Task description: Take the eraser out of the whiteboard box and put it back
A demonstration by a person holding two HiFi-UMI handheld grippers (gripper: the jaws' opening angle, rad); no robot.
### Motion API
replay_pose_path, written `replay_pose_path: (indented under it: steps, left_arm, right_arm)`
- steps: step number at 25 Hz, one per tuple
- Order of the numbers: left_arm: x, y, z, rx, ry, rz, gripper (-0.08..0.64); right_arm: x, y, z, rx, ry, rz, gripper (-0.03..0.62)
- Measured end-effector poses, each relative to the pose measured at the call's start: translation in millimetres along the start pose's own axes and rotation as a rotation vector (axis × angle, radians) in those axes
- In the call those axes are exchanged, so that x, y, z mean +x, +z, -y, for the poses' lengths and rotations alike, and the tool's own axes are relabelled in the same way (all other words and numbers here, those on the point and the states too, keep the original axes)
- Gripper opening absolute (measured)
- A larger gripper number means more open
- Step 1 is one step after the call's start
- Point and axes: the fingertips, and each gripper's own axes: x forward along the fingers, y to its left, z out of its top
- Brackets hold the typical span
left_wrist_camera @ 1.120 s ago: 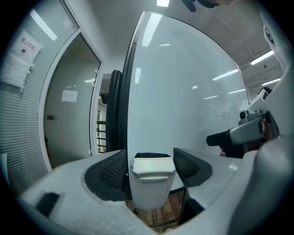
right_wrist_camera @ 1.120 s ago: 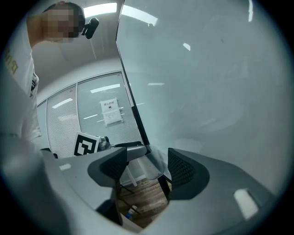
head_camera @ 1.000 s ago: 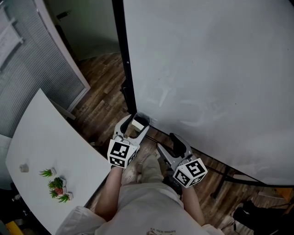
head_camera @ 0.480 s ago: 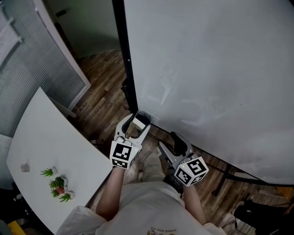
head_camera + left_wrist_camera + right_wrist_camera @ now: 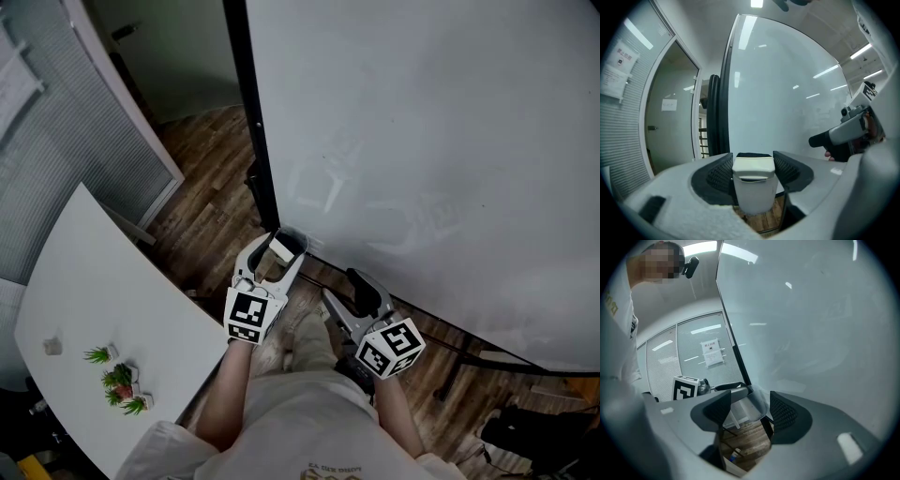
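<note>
Eraser [image 5: 280,249], in the whiteboard box [image 5: 300,241] at the board's [image 5: 422,141] seven-o'clock corner, sits pinched by the left gripper [image 5: 281,249], its jaws having just been closing; next, I'd judge, lift it clear.

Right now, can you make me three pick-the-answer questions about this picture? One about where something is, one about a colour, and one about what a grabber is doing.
1. Where are the little plants?
A. on the floor
B. on the white table
C. on the whiteboard

2. What colour is the body of the eraser?
A. white
B. red
C. green

3. What is the left gripper doing?
A. staying open and empty
B. gripping the eraser
C. gripping a pen

Answers:
1 B: the head view shows them standing on the tabletop.
2 A: its body shows white in the left gripper view.
3 B: the gripper presses on both sides of the eraser, and its jaws have just been closing on it.
</note>
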Motion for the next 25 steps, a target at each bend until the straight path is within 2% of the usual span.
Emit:
replay_pose_path:
  steps: [25]
  left_arm:
    - [-2, -2, 1, 0.0, -0.013, -0.016, 0.265]
  right_arm:
    - [-17, 13, 1, -0.016, -0.01, 0.04, 0.238]
